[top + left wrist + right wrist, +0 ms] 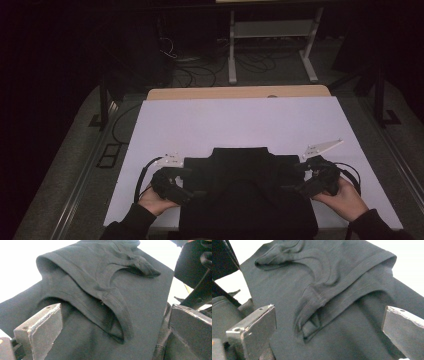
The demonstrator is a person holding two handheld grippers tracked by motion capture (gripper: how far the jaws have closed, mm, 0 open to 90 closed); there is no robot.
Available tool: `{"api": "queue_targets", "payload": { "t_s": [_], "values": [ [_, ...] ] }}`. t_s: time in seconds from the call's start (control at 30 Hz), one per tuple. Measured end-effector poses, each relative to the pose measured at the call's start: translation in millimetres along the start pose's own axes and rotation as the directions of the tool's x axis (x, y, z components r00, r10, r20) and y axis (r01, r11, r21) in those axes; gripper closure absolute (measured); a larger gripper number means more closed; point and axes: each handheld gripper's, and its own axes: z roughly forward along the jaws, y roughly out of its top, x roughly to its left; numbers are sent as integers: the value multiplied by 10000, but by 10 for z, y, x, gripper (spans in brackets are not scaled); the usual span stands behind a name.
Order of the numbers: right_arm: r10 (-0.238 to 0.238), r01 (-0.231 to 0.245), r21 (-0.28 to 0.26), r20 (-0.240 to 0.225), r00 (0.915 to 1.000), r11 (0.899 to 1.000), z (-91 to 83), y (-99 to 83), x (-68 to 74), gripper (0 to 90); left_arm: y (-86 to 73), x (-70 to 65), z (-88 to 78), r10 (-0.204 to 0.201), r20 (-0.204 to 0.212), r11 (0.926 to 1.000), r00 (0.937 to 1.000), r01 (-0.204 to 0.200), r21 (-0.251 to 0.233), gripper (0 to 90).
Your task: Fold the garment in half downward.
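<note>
The table [240,120] carries a pale sheet across most of its top, with a strip of bare wood showing along the far edge. On the near half of it lies a black garment [245,195] — folded into a broad block that reaches from about the middle of the sheet to the near edge, between the person's two hands. In the gripper views its cloth is doubled over itself, with stitched hems running in raised ridges and one fold end pinched into a small peak.

The left gripper [192,192] sits at the garment's left side, held in the left hand [152,200], its grey plate pointing away over the sheet. The right gripper [295,187] sits at the garment's right side in the right hand [345,197]. Both point inward, toward each other.

Each gripper's jaws stand wide apart and released — the folded cloth lies beneath and between them, but nothing is clamped by either pair.
</note>
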Motion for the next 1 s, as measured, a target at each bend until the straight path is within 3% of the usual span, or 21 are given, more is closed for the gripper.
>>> {"api": "queue_targets", "payload": {
  "t_s": [0.5, 1.0],
  "values": [
    [-145, 159, -421, 335, 9993, 9990, -248, 171, -129, 0, 196, 84, -88, 185, -188, 9998, 9997, -187, -101, 0],
    [-70, 106, -669, 526, 9986, 9977, -328, 314, -351, 0, 297, 297, -164, -101, -609, 9993, 9981, 79, -363, 0]
  ]
}}
